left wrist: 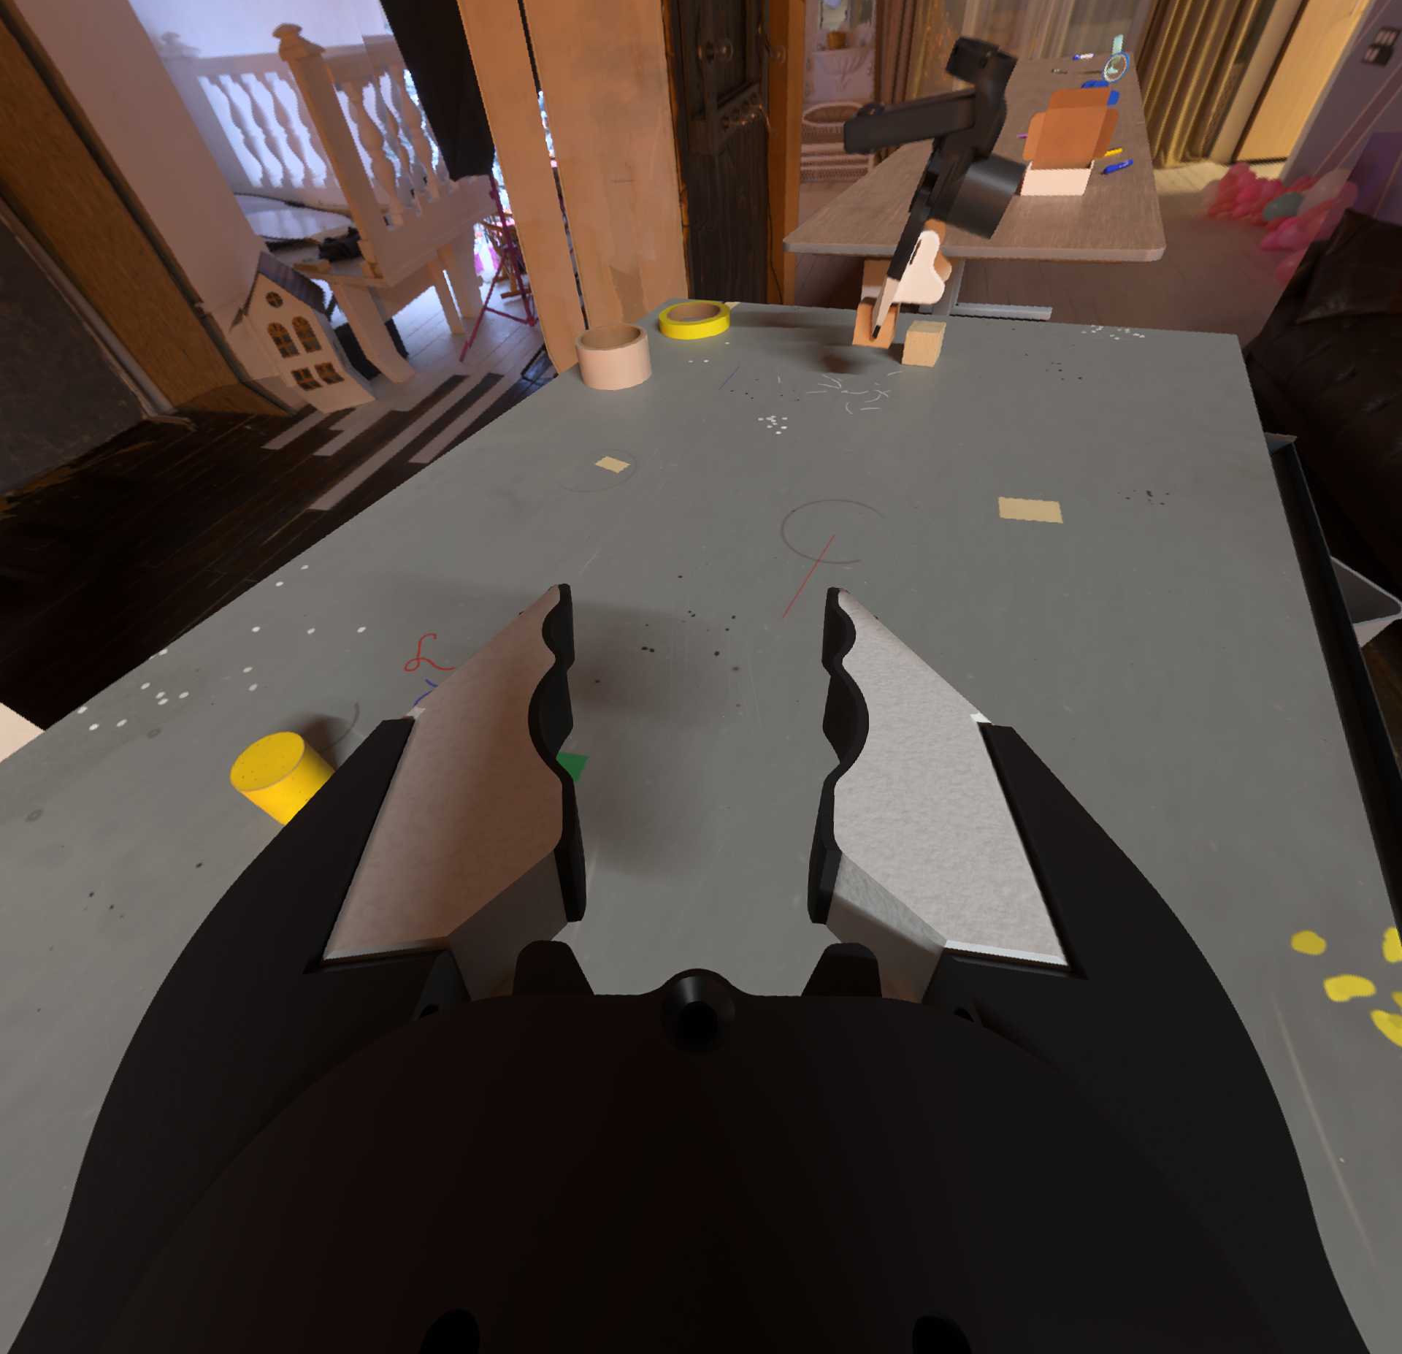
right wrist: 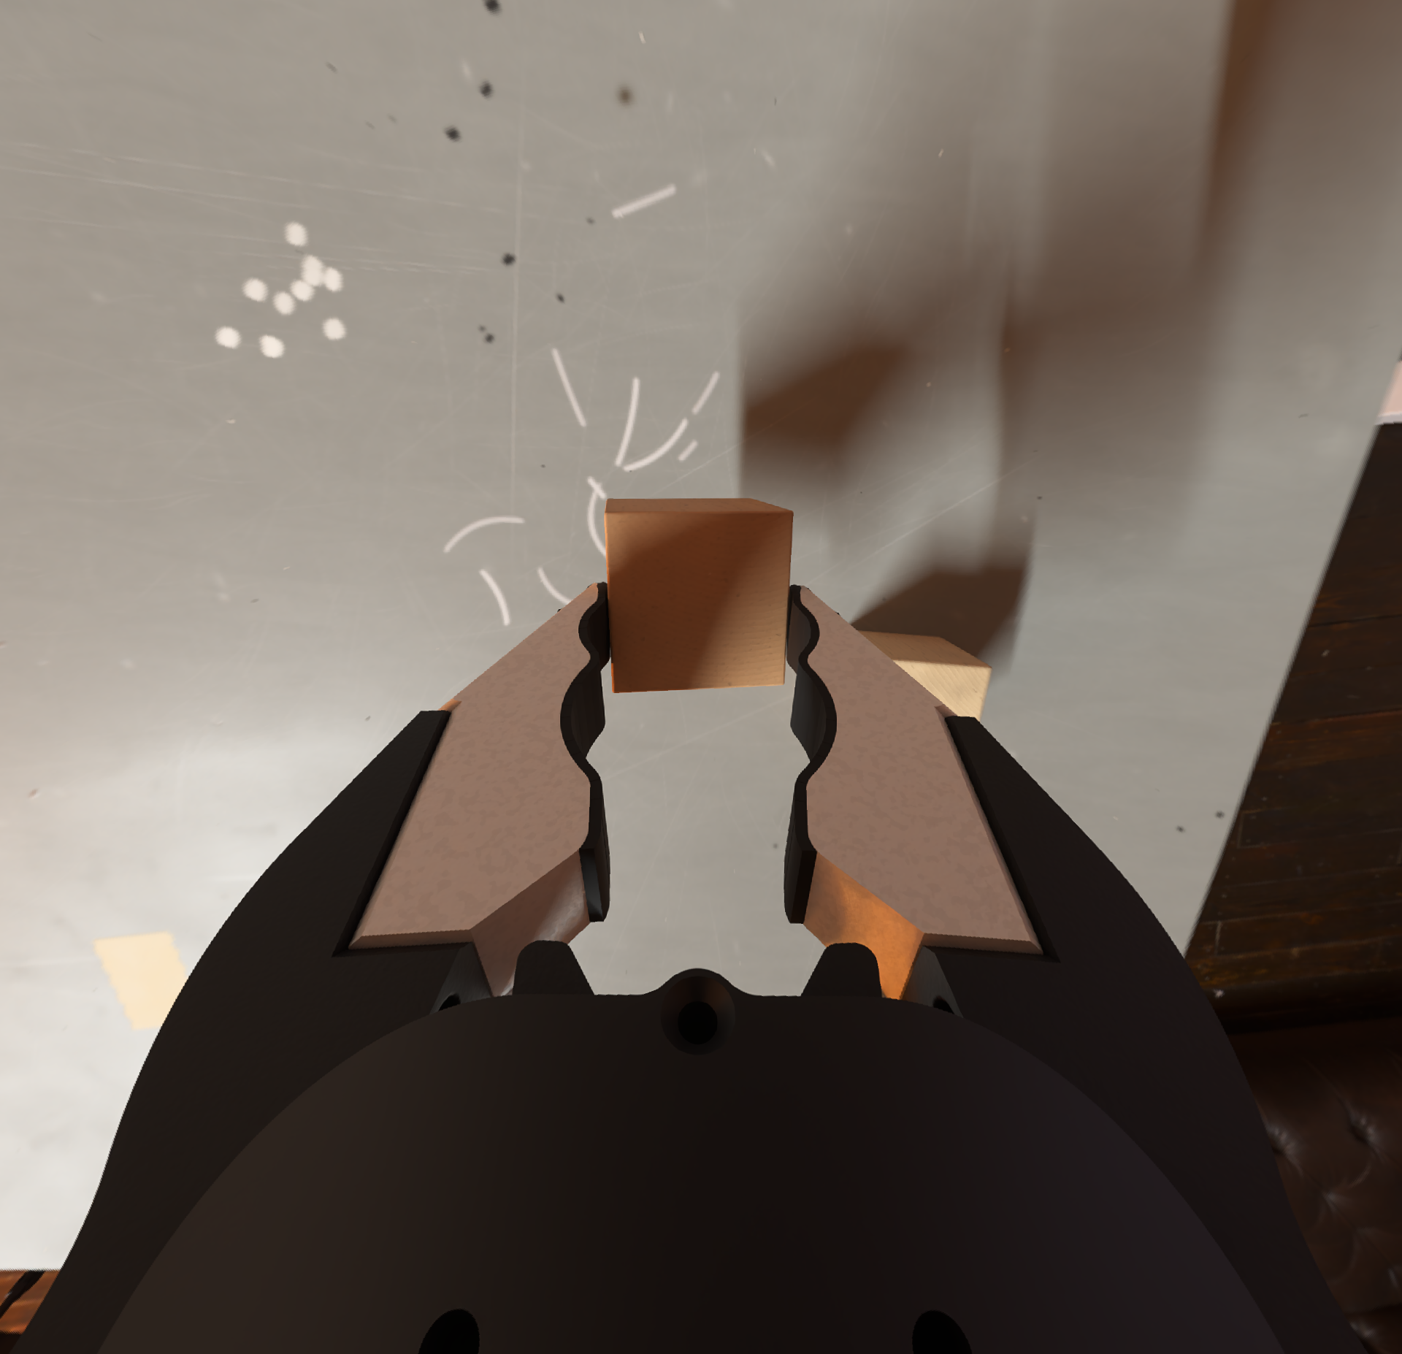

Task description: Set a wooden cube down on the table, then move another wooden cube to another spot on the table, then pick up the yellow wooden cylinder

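Observation:
My right gripper [right wrist: 696,593] is shut on an orange-brown wooden cube [right wrist: 696,612] and holds it a little above the grey table [right wrist: 303,559]. A paler wooden cube [right wrist: 948,673] stands on the table just right of it, partly hidden by my right finger. In the left wrist view, the right gripper [left wrist: 880,323], its cube [left wrist: 862,330] and the pale cube [left wrist: 924,342] are at the table's far edge. My left gripper [left wrist: 698,604] is open and empty above the near table. The yellow wooden cylinder [left wrist: 277,775] lies just left of its left finger.
A yellow tape roll [left wrist: 694,320] and a beige tape roll [left wrist: 613,355] stand at the far left corner. Beige patches [left wrist: 1029,509] and yellow paint spots [left wrist: 1346,987] mark the table top. A dark sofa [left wrist: 1328,346] lies beyond the right edge.

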Available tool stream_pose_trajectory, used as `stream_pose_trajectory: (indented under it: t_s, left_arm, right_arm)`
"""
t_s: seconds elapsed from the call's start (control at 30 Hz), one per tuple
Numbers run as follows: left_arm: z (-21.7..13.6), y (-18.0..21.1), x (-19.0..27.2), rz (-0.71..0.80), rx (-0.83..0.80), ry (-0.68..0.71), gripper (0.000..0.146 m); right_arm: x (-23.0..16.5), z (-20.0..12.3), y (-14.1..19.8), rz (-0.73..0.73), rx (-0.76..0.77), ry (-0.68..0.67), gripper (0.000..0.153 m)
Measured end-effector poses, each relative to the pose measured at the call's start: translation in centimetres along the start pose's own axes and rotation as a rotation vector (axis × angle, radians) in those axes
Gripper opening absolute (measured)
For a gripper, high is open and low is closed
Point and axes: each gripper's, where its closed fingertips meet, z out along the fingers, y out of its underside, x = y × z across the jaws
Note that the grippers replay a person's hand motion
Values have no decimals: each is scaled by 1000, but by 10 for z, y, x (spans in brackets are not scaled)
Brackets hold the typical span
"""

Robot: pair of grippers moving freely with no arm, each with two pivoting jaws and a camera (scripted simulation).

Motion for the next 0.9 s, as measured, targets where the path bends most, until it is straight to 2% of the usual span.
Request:
stream_pose_trajectory:
  t_s: [0.17,0.27,0.37,0.43,0.53,0.6,0.63,0.7,0.8,0.9]
  left_arm:
    - [3,-5,9,27,-22,-3,67]
    - [2,-3,11,35,-38,-13,67]
    - [-2,-3,12,32,-35,-22,67]
    - [-6,-4,12,33,-26,-30,67]
    - [-15,-5,12,44,-12,-50,67]
    - [-20,-5,12,45,0,-61,67]
    - [-22,-4,11,42,7,-66,67]
    - [-25,-2,9,28,25,-76,67]
    - [-29,4,5,-7,48,-94,67]
    - [-36,12,0,-39,45,-127,66]
  right_arm:
    - [11,38,6,18,-96,45,47]
    - [19,46,6,22,-125,95,47]
    - [22,43,1,31,-87,96,47]
    - [20,19,-3,49,-42,99,59]
    - [-3,-61,-33,0,102,154,63]
    - [-64,-124,-80,-148,286,111,63]
    - [-112,-151,-105,-268,378,37,62]
    - [-215,-182,-144,-540,485,-104,60]
    - [-364,-179,-182,-924,528,-222,64]
    - [-498,-137,-199,-1167,523,-382,68]
